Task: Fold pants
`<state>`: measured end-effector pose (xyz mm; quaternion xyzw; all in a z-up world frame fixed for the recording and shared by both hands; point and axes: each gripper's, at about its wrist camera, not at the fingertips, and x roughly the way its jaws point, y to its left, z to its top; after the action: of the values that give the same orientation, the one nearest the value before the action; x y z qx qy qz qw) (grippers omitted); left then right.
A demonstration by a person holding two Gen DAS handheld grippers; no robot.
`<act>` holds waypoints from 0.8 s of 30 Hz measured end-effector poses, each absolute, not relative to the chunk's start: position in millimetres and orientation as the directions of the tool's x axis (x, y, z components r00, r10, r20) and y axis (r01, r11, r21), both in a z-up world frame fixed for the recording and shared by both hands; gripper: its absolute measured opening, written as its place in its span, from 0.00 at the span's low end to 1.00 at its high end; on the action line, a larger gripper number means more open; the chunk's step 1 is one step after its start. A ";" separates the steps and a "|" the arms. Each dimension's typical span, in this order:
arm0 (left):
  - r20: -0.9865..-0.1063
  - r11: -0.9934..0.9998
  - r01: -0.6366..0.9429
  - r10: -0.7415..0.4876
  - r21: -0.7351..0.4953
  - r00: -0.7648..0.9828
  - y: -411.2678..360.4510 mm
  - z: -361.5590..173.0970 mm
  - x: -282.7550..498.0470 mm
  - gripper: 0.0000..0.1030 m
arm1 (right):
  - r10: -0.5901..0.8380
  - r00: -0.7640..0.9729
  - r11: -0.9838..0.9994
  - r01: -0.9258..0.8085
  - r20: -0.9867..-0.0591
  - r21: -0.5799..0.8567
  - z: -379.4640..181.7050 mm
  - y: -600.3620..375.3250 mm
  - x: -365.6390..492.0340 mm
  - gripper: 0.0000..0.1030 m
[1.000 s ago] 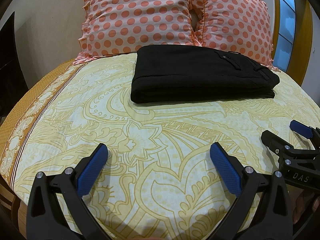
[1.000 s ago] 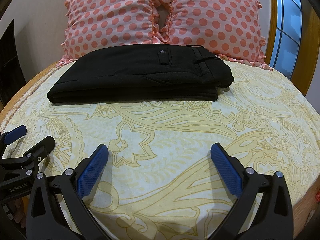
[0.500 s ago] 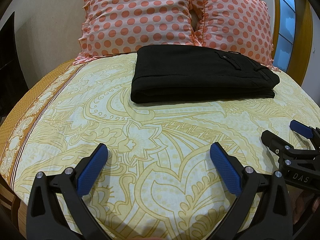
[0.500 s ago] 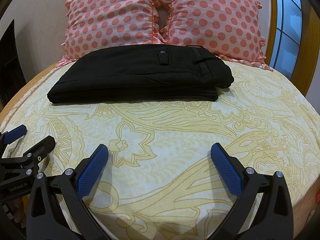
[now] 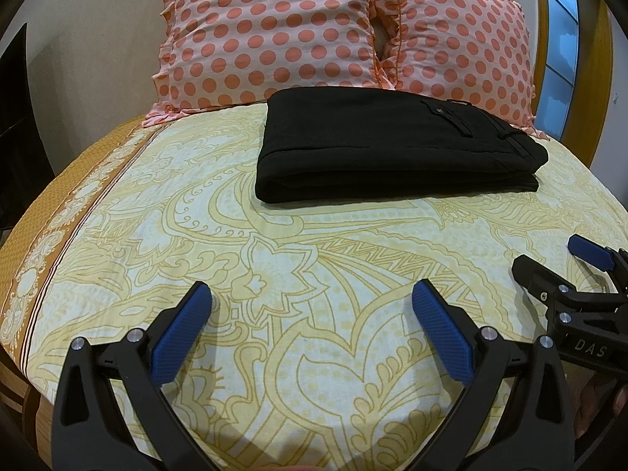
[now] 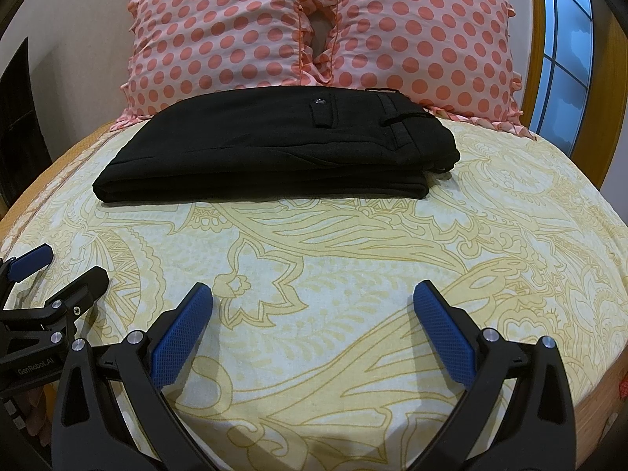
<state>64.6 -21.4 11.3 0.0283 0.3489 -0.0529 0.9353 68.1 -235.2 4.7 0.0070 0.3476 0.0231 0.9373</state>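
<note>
Black pants [image 5: 392, 145] lie folded in a flat rectangle on the bed, near the pillows; they also show in the right wrist view [image 6: 282, 145]. My left gripper [image 5: 312, 314] is open and empty, low over the sheet well short of the pants. My right gripper [image 6: 314, 314] is open and empty too, beside the left one. The right gripper shows at the right edge of the left wrist view [image 5: 549, 259], and the left gripper at the left edge of the right wrist view [image 6: 66, 265].
Two pink pillows with coral dots [image 5: 274, 31] [image 6: 424, 35] lean against the wall behind the pants. The yellow patterned bedsheet [image 5: 314, 243] covers the bed. A wooden window frame [image 6: 612, 78] stands at the right. A dark object [image 5: 15, 117] stands left.
</note>
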 end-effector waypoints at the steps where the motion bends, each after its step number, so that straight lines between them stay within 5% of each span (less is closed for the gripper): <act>1: -0.655 0.993 0.118 -0.078 0.017 0.751 -21.7 11.3 64.4 0.98 | 0.049 0.758 0.999 -0.039 -0.651 0.030 4.0 -235.1 67.4 0.99; 24: -0.655 0.992 0.123 -0.082 0.017 0.751 -21.7 10.0 65.6 0.98 | 0.046 0.757 0.999 -0.035 -0.651 0.030 3.2 -234.8 68.0 0.99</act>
<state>65.6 -21.7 10.0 0.0295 0.3485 -0.0547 0.9353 68.0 -234.8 3.2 0.0079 0.3476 0.0216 0.9374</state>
